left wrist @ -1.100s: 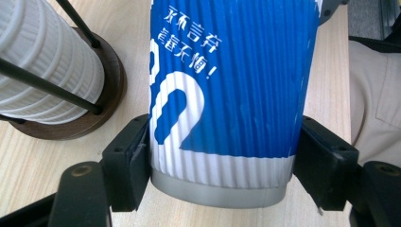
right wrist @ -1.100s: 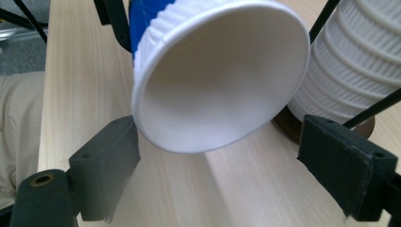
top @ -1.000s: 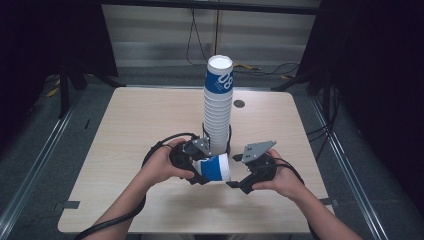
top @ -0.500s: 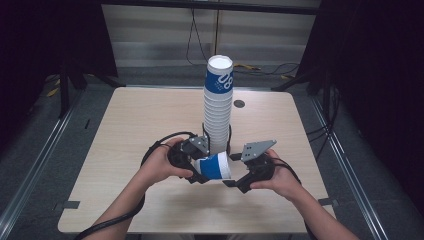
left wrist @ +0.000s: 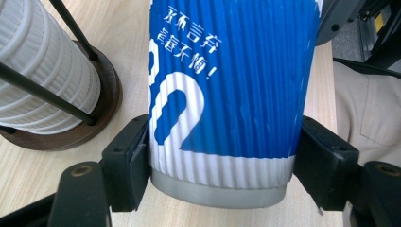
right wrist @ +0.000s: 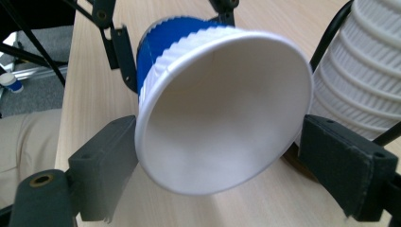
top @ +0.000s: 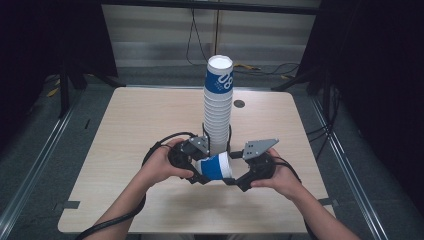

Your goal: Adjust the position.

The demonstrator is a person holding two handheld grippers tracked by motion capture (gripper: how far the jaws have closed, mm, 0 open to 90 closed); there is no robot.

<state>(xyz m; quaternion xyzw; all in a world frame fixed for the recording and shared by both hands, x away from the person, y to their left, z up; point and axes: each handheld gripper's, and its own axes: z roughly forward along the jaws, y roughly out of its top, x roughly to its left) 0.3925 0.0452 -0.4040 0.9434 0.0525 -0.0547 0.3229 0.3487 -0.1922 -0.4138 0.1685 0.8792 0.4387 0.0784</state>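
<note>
The paper cup (top: 216, 166) is blue and white with little ridges, lying on its side just above the table (top: 125, 130), near the front edge. White Chinese writing runs across the blue (plus a big curly white shape). The left gripper (left wrist: 220, 156) squeezes its bottom end. The right gripper (right wrist: 222, 161) sits around the open rim, one jaw touching, the other slightly apart. The tall cup stack (top: 218, 107) stands just behind.

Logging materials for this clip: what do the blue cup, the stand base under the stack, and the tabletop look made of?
Blue cup: paper, going by the matte ribbed outer wall, printed blue and white, with a smooth white inside. Stand base: probably wood, a dark brown disc with a dull sheen. Tabletop: pale wood-grain surface, perhaps laminate; matte, with fine streaks.
</note>
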